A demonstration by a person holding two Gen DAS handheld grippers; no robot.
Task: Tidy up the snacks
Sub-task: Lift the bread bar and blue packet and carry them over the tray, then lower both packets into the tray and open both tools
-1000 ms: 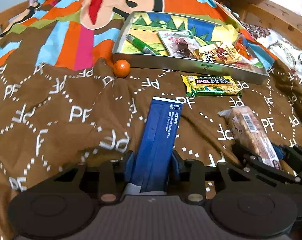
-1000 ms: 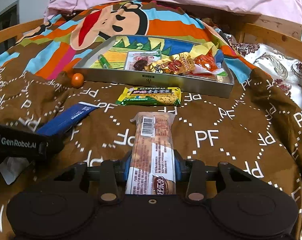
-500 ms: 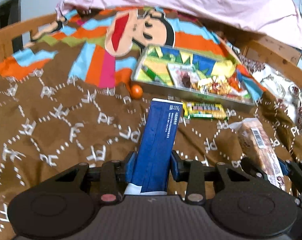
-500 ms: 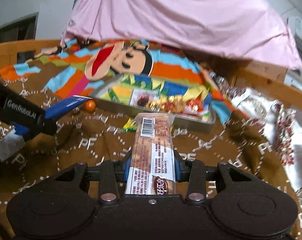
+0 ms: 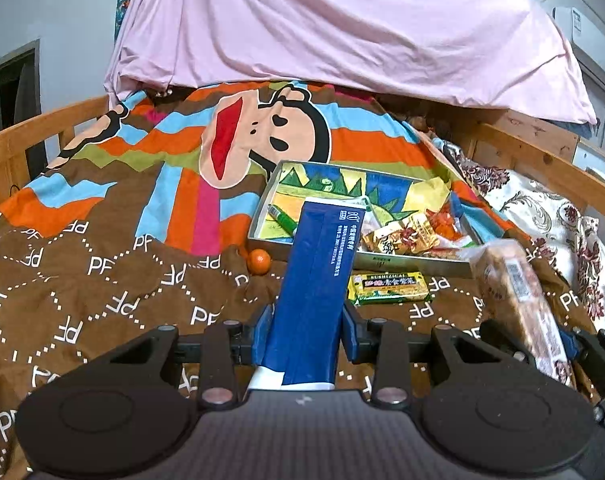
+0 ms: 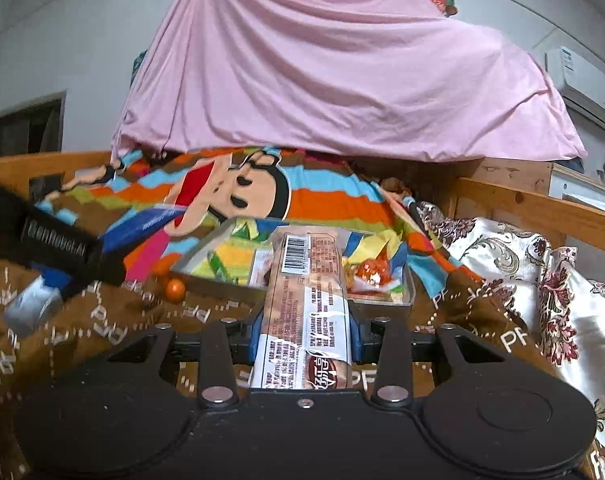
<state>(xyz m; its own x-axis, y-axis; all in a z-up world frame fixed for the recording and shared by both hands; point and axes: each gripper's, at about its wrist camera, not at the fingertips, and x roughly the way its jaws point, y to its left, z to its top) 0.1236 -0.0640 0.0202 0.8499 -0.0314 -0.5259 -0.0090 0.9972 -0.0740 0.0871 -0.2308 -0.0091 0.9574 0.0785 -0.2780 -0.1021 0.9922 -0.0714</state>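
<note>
left fingers (image 5: 344, 330) clamped on blue pack (image 5: 318, 292), right fingers (image 6: 354, 336) clamped on long bread snack (image 6: 306, 312), both held clear of the bed, lined up toward tin tray (image 5: 414, 258), probably for dropping in. green bar (image 5: 390, 288) and orange ball (image 5: 259, 261) lying just outside it.

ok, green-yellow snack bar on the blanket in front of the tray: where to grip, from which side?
Grip the green-yellow snack bar at mid-length, across its narrow width, coming from above. It lies flat, its long axis parallel to the tray wall, so one finger must fit the narrow gap between them. Both the left gripper and right gripper are full.
</note>
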